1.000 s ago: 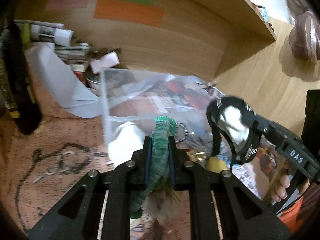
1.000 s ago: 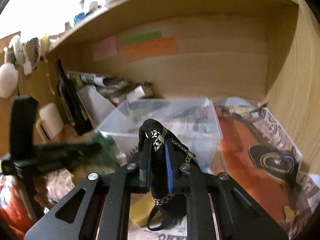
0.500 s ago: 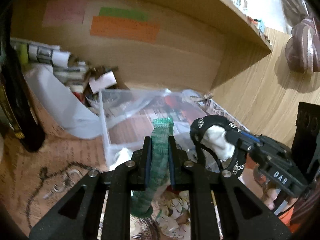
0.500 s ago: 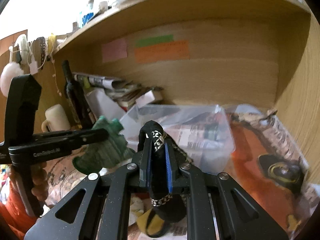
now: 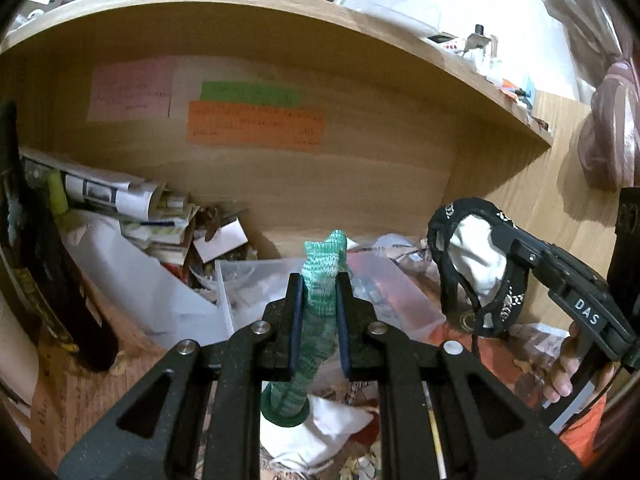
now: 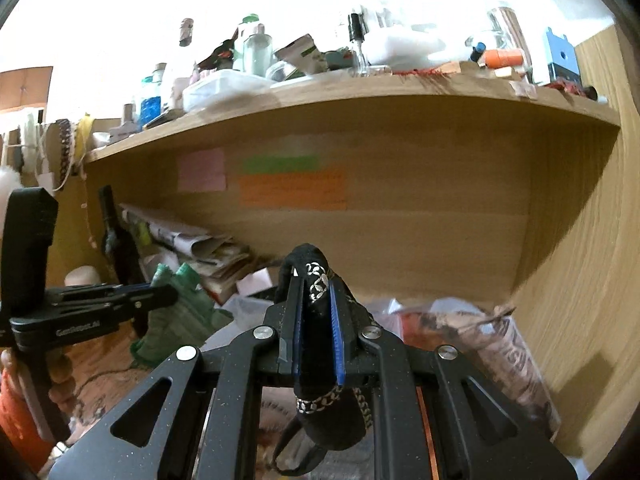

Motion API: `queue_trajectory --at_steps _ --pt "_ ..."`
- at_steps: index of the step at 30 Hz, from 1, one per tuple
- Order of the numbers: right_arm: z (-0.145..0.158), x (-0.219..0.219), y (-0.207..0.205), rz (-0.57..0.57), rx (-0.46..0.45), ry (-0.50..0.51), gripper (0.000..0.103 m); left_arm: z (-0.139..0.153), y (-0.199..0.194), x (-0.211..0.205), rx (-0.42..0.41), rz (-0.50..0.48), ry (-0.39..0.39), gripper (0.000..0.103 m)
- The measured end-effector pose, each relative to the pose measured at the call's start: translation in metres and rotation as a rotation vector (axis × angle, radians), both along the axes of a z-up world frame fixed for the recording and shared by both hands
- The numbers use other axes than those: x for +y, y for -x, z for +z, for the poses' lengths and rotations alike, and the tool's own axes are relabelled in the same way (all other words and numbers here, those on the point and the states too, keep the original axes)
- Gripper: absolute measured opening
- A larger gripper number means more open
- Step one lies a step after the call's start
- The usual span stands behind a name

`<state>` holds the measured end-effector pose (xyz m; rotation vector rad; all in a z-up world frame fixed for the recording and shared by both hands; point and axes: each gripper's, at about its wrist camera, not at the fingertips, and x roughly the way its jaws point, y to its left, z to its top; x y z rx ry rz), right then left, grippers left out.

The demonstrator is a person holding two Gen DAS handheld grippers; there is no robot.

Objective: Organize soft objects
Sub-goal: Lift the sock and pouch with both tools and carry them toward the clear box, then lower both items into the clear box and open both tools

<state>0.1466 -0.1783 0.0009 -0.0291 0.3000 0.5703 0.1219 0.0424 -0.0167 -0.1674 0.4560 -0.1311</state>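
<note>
- The left gripper (image 5: 319,312) was closed tight on a green knitted sock (image 5: 316,320), the cloth squeezed between its two blue-lined fingers (image 5: 295,320), the toe standing above them and the cuff hanging below.
- The right gripper (image 6: 316,328) was likewise clamped shut, on a black pouch (image 6: 320,360) with a white chain pattern; from the left wrist view its white lining (image 5: 478,256) showed.
- Compared with a second earlier, both grippers had been raised and tipped upward. The clear plastic box (image 5: 248,300), which had filled the middle of both views, now sat low and half hidden behind the fingers.
- More of the wooden shelf (image 6: 360,100) showed than before, with the bottles and jars (image 6: 256,52) on top of it now in the right wrist view.
- The coloured notes (image 5: 256,120) on the back panel sat lower and larger in the left wrist view than they had.
- The sock hung above a white cloth (image 5: 320,428) lying on the cluttered surface, apart from it as far as could be told.
- The pouch was held to the right of the sock, the two well apart, both in the air in front of the box rather than inside it.
- A dark bottle (image 5: 52,280) and a heap of papers (image 5: 132,208) lay to the left, as before.
</note>
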Motion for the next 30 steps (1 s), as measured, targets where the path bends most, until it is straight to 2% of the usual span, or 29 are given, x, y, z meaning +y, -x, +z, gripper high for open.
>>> queue_trajectory --at_steps 7,14,21,30 --pt "0.001 0.014 -0.026 -0.017 -0.019 0.031 0.011 -0.001 -0.026 0.006 0.016 0.029 -0.012 0.015" --pt "-0.017 0.034 -0.057 -0.028 0.013 0.104 0.011 -0.019 -0.06 0.009 0.077 0.041 -0.021 0.015" --pt "-0.044 0.056 -0.087 -0.013 0.09 0.194 0.011 -0.044 -0.091 0.009 0.151 0.035 -0.031 0.015" --pt "-0.086 0.087 -0.099 0.11 0.258 0.311 0.011 -0.072 -0.117 0.006 0.25 -0.002 -0.035 0.015"
